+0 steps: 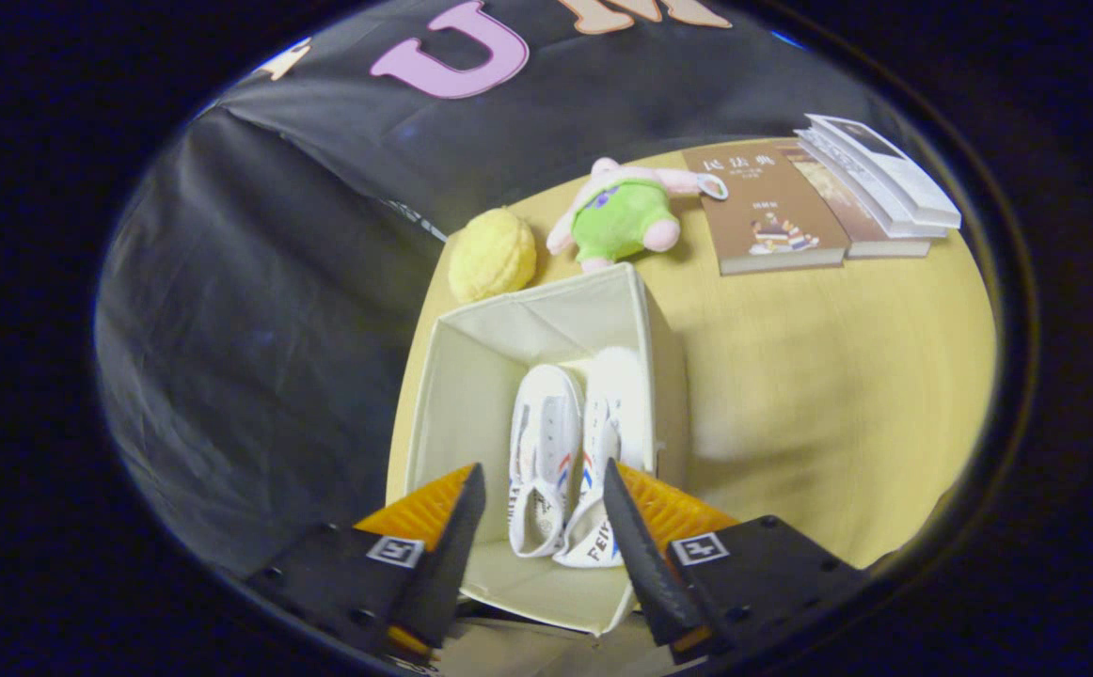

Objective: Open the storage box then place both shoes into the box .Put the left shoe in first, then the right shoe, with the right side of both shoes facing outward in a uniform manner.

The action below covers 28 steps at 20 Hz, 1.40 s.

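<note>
tongs (544,508) spread, empty | both shoes (567,461) inside open box (457,376)

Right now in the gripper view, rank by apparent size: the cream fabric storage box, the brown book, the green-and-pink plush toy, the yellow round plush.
1. Cream fabric storage box, both white shoes inside.
2. Brown book.
3. Green-and-pink plush toy.
4. Yellow round plush.

The box is nearest, so its lead may be exaggerated. The gripper hangs open above it.

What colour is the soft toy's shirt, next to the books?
Bright green, on the pink plush toy beyond the storage box, clearest in the gripper view.
</note>
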{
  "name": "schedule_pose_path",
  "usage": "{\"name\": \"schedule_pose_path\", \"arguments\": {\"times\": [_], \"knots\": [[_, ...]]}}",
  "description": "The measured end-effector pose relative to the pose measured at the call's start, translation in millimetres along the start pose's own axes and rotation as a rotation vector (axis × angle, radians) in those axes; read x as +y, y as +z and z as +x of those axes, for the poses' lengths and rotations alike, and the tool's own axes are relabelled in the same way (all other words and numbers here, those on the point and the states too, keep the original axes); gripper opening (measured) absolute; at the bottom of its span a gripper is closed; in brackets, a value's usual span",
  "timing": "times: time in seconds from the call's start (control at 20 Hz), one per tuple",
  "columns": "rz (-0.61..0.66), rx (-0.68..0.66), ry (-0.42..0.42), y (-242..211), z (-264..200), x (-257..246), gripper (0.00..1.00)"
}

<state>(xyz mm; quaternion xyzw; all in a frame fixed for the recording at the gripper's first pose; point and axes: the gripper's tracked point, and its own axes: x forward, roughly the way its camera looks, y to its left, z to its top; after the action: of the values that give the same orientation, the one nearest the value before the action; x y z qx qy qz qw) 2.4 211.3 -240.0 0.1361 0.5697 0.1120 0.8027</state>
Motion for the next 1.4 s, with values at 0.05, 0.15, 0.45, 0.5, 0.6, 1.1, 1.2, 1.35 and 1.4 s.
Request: {"name": "schedule_pose_path", "arguments": {"times": [0.05,0.15,0.45,0.5,0.6,1.1,1.2,1.35,1.4], "knots": [[-0.039,-0.039,-0.007,7,-4,0,0.64],[-0.126,-0.141,-0.041,25,-20,-11,0.79],[-0.23,-0.515,-0.09,88,-109,-29,1.0],[-0.24,-0.573,-0.102,96,-125,-34,1.0],[-0.262,-0.677,-0.146,110,-166,-48,1.0],[-0.373,-1.061,-0.345,141,-303,-110,1.0],[-0.4,-1.075,-0.385,141,-314,-121,1.0],[-0.446,-1.076,-0.414,142,-316,-131,1.0],[-0.461,-1.083,-0.417,144,-318,-131,1.0]]}}
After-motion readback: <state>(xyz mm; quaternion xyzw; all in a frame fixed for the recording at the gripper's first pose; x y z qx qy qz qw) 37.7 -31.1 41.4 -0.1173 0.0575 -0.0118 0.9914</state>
